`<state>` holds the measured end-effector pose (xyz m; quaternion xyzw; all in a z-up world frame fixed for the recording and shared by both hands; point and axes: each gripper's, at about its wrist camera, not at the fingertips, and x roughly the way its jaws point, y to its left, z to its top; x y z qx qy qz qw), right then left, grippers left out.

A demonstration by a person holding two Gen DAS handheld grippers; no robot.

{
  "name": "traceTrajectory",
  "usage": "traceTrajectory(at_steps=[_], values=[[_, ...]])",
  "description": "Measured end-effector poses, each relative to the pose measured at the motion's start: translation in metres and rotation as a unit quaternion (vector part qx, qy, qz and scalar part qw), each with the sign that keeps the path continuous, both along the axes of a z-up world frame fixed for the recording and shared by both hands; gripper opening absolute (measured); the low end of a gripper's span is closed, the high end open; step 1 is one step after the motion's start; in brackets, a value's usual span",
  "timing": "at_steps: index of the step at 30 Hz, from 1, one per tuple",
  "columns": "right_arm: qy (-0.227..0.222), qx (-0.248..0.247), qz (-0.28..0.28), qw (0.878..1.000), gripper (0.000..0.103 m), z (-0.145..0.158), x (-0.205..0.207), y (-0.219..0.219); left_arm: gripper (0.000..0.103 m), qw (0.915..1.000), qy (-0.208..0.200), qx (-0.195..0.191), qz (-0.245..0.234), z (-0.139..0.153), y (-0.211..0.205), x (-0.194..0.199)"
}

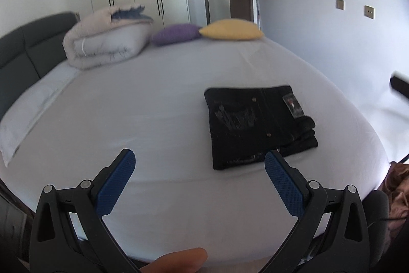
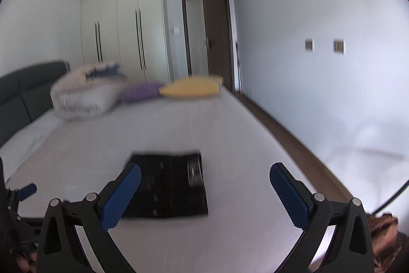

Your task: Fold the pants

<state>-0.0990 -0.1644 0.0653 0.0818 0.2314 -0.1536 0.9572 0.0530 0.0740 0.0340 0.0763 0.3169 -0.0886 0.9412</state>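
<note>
Big bed (image 1: 153, 94) first. Carries all the rest on its pale sheet. Soft and flat, so a good place for folding.

Next, a dark headboard (image 1: 25, 47) along the left edge. Just beside it, at the far left corner, a fat rolled quilt (image 1: 102, 42). Likely put there to leave room in the middle.

Then a purple pillow (image 1: 176, 33) and a yellow pillow (image 1: 231, 30), touching, lined up along the far edge. Well apart from the work spot, out of the way.

Then the pants (image 1: 255, 124), black, lying flat on the sheet. Placed toward the near edge, on the side away from the headboard. Folded into a neat, thick square with layers stacked at the right side. Looks done, or very close to done. Not touched by anything.

Then the left gripper (image 1: 199, 157), over the near edge of the bed. Blue fingers spread wide, nothing between them. Right blue finger seems to cover a corner of the pants in the left wrist view, but hangs apart from the cloth. Probably wide so as to let go and not drag the fold.

Same for the right gripper (image 2: 204, 170): spread wide, nothing inside, hanging above the pants (image 2: 173, 186) near the near edge. Blurry view here, so hard to say more.

Smallest: a shiny label (image 1: 292, 105) on top of the pants, near their far right corner. Facing up, maybe because the outside of the waist ends up on top.
</note>
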Motion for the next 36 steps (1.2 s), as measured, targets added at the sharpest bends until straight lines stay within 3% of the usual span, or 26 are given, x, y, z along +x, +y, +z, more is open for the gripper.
traceTrajectory(at_steps=[3, 6, 13, 36], values=[[0.054, 0.032, 0.012, 0.998, 0.103, -0.026, 0.009, 0.002, 0.103, 0.9998, 0.019, -0.008, 0.003, -0.015, 0.001, 0.007], [0.078, 0.037, 0.02, 0.996, 0.103, -0.042, 0.013, 0.008, 0.103, 0.9993, 0.033, -0.013, 0.009, -0.026, 0.002, 0.015], [0.093, 0.04, 0.027, 0.994, 0.103, -0.055, 0.019, 0.013, 0.103, 0.9984, 0.05, -0.015, 0.021, -0.046, 0.003, 0.033], [0.148, 0.039, 0.045, 0.987, 0.103, -0.075, 0.04, 0.024, 0.103, 0.9979, 0.057, -0.017, 0.027, -0.053, 0.005, 0.032]])
